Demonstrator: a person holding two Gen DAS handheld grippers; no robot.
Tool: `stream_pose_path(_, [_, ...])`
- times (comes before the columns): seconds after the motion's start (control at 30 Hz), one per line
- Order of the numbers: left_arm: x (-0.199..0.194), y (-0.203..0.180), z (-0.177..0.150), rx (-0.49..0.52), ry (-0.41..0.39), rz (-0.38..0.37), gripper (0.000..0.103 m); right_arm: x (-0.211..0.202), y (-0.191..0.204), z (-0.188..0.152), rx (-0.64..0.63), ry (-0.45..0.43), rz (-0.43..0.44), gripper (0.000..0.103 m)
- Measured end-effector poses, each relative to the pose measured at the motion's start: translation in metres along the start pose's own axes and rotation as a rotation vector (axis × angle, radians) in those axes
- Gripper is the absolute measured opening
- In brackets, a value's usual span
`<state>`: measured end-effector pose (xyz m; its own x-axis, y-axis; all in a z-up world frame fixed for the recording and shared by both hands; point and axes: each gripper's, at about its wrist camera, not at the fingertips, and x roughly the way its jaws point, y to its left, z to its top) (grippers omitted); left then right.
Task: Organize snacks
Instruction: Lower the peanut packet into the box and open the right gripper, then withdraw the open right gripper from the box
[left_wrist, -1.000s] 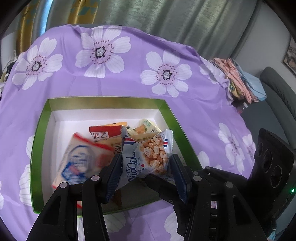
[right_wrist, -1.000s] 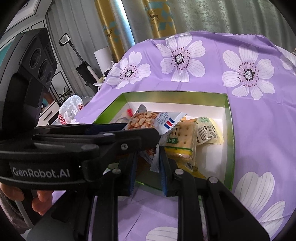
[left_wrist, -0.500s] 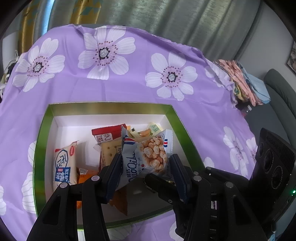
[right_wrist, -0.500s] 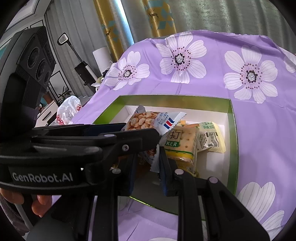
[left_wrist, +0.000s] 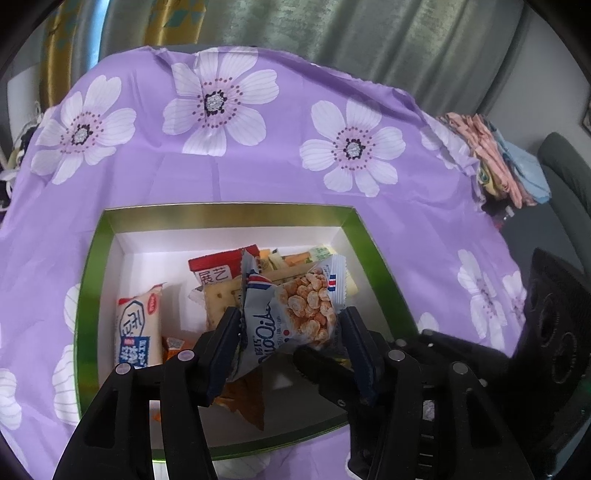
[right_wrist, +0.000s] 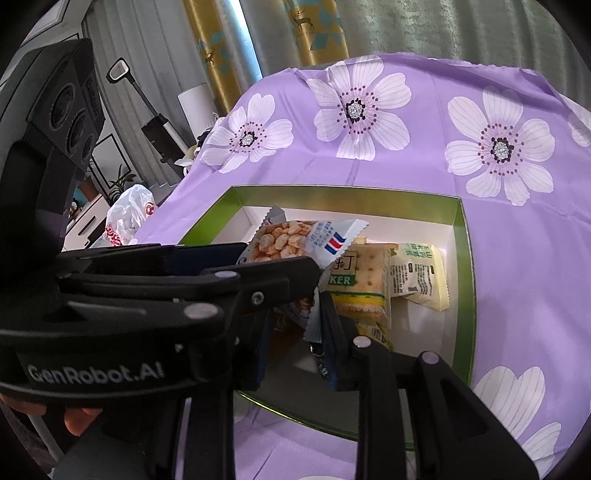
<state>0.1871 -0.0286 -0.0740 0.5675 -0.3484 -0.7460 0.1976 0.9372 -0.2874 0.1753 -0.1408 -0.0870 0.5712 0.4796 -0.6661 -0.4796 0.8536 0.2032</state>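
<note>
The left tongs (left_wrist: 290, 336) clench a crinkly grey peanut packet (left_wrist: 295, 306), hanging above the green-rimmed white box (left_wrist: 229, 218). The right tongs (right_wrist: 295, 325) pinch its lower edge; snacks lie directly beneath, farther in.

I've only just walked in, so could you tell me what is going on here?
A person is sorting snacks with two handheld grippers. The left gripper is shut on a peanut packet, held above a green-rimmed box that already holds several packets. The right gripper seems to pinch the packet's lower edge.
</note>
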Motion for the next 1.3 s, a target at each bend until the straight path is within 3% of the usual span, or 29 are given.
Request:
stream_pose_path(0.07, [0.0, 0.0, 0.0, 0.003, 0.005, 0.024, 0.064, -0.002, 0.001, 0.001, -0.005, 0.004, -0.016, 0.034])
stream_pose_path(0.13, [-0.001, 0.002, -0.001, -0.001, 0.009, 0.043, 0.069, -0.003, 0.0, 0.002, -0.004, 0.007, -0.034, 0.048])
stream_pose_path(0.27, [-0.008, 0.004, -0.002, 0.009, 0.0, 0.089, 0.08, -0.01, -0.001, 0.002, -0.003, 0.003, -0.057, 0.054])
stream_pose_path(0.4, [-0.023, 0.001, -0.004, 0.025, -0.018, 0.113, 0.085, -0.02, 0.004, 0.004, -0.02, -0.002, -0.105, 0.069])
stream_pose_path(0.47, [-0.032, 0.001, -0.004, 0.023, -0.027, 0.125, 0.093, -0.028, 0.007, 0.006, -0.036, -0.01, -0.126, 0.076])
stream_pose_path(0.6, [-0.053, -0.002, -0.005, 0.027, -0.062, 0.142, 0.095, -0.047, 0.016, 0.01, -0.069, -0.035, -0.17, 0.085])
stream_pose_path(0.87, [-0.093, -0.01, -0.008, 0.044, -0.1, 0.208, 0.098, -0.08, 0.029, 0.016, -0.087, -0.063, -0.221, 0.087])
stream_pose_path(1.03, [-0.118, -0.015, -0.01, 0.044, -0.128, 0.222, 0.098, -0.102, 0.041, 0.019, -0.108, -0.083, -0.248, 0.099])
stream_pose_path(1.3, [-0.152, -0.022, -0.015, 0.045, -0.171, 0.252, 0.098, -0.137, 0.058, 0.024, -0.14, -0.105, -0.284, 0.103])
